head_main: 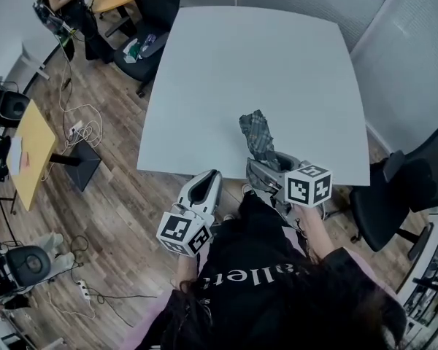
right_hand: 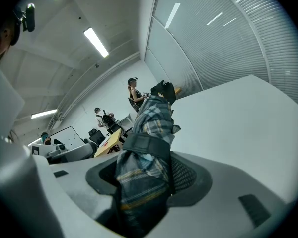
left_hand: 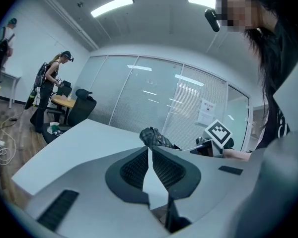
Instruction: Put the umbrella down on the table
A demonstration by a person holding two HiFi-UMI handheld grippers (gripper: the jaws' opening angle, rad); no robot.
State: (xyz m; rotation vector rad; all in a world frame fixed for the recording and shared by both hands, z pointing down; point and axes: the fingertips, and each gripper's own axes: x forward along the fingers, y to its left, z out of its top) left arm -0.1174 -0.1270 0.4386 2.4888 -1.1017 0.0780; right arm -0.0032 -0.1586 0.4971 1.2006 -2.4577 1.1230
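A folded plaid umbrella (head_main: 257, 133) with a dark strap sticks out forward from my right gripper (head_main: 266, 168), which is shut on its lower part. It reaches over the front part of the white table (head_main: 241, 64); I cannot tell whether it touches the top. In the right gripper view the umbrella (right_hand: 149, 133) fills the space between the pads of the right gripper (right_hand: 149, 168). My left gripper (head_main: 208, 183) hangs at the table's front edge, left of the umbrella, shut and holding nothing. The left gripper (left_hand: 149, 155) view shows the umbrella (left_hand: 156, 138) just beyond its tips.
A black office chair (head_main: 394, 188) stands at the table's right front corner, another chair (head_main: 142, 49) at its far left corner. A yellow desk (head_main: 22, 152) and cables (head_main: 80, 130) occupy the wooden floor on the left. A glass partition (left_hand: 154, 98) runs behind the table.
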